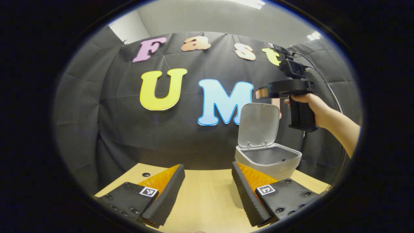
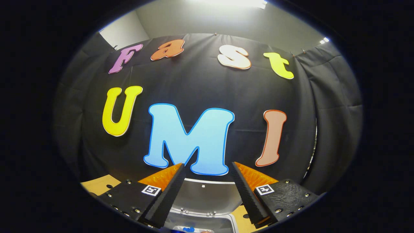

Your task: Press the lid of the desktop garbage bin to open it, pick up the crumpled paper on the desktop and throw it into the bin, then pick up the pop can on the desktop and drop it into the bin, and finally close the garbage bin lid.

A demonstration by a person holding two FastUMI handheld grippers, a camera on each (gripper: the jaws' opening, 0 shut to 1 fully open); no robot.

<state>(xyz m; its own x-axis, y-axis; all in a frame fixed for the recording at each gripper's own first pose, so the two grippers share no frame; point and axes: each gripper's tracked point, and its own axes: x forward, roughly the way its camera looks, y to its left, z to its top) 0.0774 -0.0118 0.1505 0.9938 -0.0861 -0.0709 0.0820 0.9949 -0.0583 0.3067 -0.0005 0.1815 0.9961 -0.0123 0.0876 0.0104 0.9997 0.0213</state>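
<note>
Left gripper view: my left gripper (image 1: 207, 191) is open and empty over the table (image 1: 207, 207), bin (image 1: 268, 158) ahead-right with its lid (image 1: 258, 124) up. My right gripper (image 2: 207, 191) is open, empty, above the bin (image 2: 207, 223); hand (image 1: 310, 103) holds it.

Left gripper view sits low over the tabletop (image 1: 207, 194), bin (image 1: 268, 158) off to the right. Right gripper view hangs right above that bin (image 2: 207, 197); both face the far wall.
</note>
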